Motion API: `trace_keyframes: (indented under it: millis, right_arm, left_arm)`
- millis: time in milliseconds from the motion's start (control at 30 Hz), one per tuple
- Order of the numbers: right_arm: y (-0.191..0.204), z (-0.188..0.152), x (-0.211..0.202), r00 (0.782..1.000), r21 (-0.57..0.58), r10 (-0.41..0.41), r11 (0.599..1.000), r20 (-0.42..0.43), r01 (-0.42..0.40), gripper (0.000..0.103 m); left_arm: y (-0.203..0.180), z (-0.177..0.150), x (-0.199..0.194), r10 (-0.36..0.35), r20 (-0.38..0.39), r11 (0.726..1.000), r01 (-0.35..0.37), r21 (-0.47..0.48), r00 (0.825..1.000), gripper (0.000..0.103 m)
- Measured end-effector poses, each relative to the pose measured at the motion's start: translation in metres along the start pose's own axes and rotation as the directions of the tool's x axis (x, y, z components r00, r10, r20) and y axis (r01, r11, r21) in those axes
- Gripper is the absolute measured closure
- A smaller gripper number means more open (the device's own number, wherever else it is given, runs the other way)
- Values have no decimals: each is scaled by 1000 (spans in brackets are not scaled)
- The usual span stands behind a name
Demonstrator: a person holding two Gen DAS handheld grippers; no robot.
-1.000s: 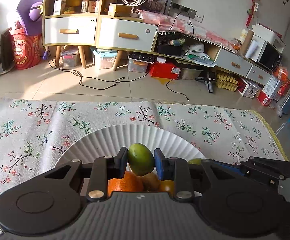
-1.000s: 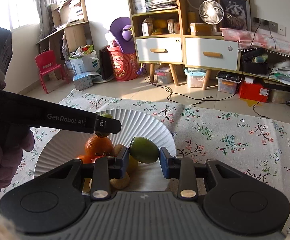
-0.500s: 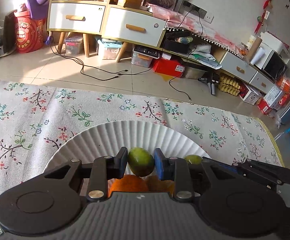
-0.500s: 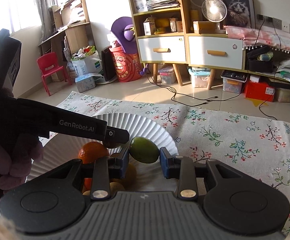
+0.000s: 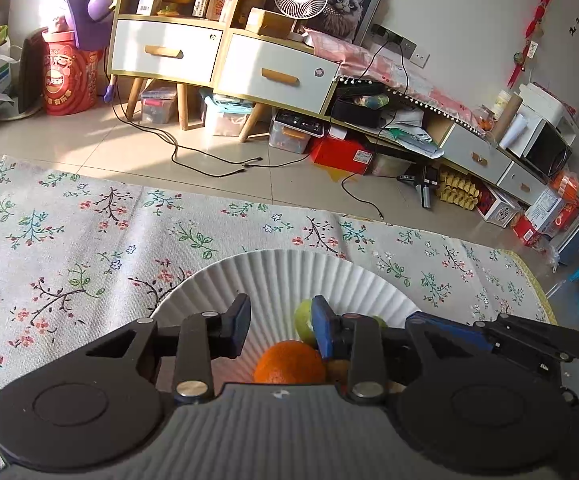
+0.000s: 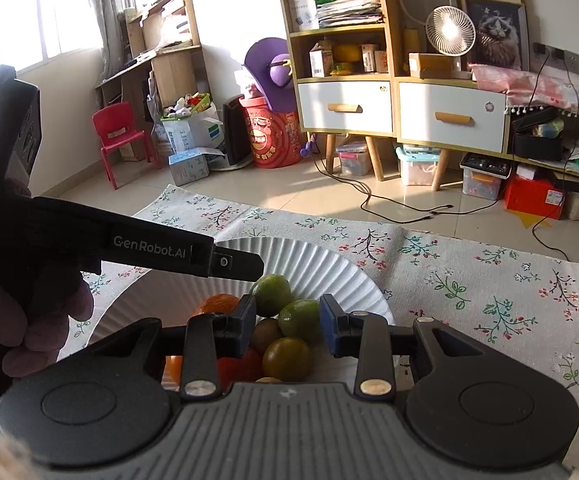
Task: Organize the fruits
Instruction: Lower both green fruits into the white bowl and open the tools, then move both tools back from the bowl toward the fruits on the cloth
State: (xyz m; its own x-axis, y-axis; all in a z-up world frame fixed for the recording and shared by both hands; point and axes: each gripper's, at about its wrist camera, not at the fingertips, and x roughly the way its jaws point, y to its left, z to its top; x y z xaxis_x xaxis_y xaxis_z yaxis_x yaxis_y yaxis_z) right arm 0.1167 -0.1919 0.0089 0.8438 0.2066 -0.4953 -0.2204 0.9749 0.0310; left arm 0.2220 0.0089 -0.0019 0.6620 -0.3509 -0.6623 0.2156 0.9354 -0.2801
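A white paper plate (image 5: 285,268) lies on the floral cloth and holds a pile of fruit. In the left wrist view an orange (image 5: 289,362) and a green lime (image 5: 303,320) lie in it. My left gripper (image 5: 280,326) is open and empty above them. In the right wrist view the plate (image 6: 321,264) holds two green limes (image 6: 271,294) (image 6: 299,318), an orange (image 6: 217,304), a kiwi (image 6: 265,332) and a yellow-green fruit (image 6: 287,358). My right gripper (image 6: 288,324) is open above the pile, one lime lying between its jaws, not gripped.
The floral cloth (image 5: 89,240) covers the surface around the plate. The left gripper's arm (image 6: 149,244) crosses the right wrist view over the plate's left rim. Behind are tiled floor, cables (image 5: 209,160) and cabinets (image 5: 225,56).
Both grippers have opened and let go of their green limes, which now lie on the fruit pile in the plate. The left gripper has shifted left.
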Motion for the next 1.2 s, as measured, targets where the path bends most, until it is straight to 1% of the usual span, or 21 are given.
trace_keyframes:
  millis: [33, 100, 167, 233, 300, 333, 400, 467, 533, 600, 700, 867, 967, 1100, 1200]
  right_arm:
    - [1, 0, -4, 1000, -6, -1, 1000, 5, 1, 66]
    - [2, 0, -10, 1000, -13, -3, 1000, 14, 3, 59]
    - [3, 0, -15, 1000, -12, -12, 1000, 16, 13, 56]
    - [3, -1, -20, 1000, -9, -23, 1000, 14, 23, 53]
    - [4, -3, -26, 999, -3, -33, 999, 17, 33, 44]
    - [5, -4, -30, 999, 0, -34, 999, 20, 34, 43]
    - [8, -8, -36, 999, 7, -39, 999, 25, 38, 37]
    - [11, -11, -41, 998, 6, -53, 999, 28, 53, 34]
    - [16, -15, -47, 997, -2, -77, 997, 28, 77, 30]
    - [19, -20, -52, 995, -6, -92, 996, 29, 92, 24]
    - [24, -26, -62, 995, 4, -98, 995, 28, 98, 17]
    - [33, -34, -73, 994, 1, -104, 995, 25, 104, 9]
    - [38, -35, -78, 994, 7, -108, 994, 27, 108, 2]
    - [41, -39, -81, 995, 4, -101, 995, 21, 101, 1]
    - [40, -42, -81, 994, 10, -107, 994, 15, 107, 1]
  left_arm:
    - [2, -2, -3, 3, 0, 1000, -3, 1, 1000, 71]
    - [4, -4, -12, 7, 4, 1000, -7, 7, 1000, 67]
    - [6, -6, -22, 4, 19, 1000, -4, 18, 1000, 58]
    - [8, -8, -31, 9, 30, 999, -10, 33, 999, 53]
    - [7, -11, -40, 20, 37, 998, -22, 57, 999, 49]
    - [7, -13, -44, 24, 40, 997, -27, 67, 999, 46]
    - [6, -19, -53, 29, 43, 996, -32, 81, 999, 38]
    - [6, -24, -62, 32, 51, 995, -36, 89, 998, 24]
    - [6, -29, -69, 38, 60, 995, -44, 94, 998, 22]
    - [5, -35, -77, 46, 55, 993, -51, 104, 997, 20]
    - [2, -46, -87, 55, 53, 991, -61, 116, 997, 15]
    - [-2, -62, -101, 69, 53, 990, -75, 120, 996, 6]
    - [-2, -70, -106, 76, 55, 992, -81, 100, 996, 6]
    - [-2, -80, -107, 96, 45, 991, -99, 85, 994, 6]
    - [-2, -91, -106, 118, 43, 987, -122, 104, 992, 6]
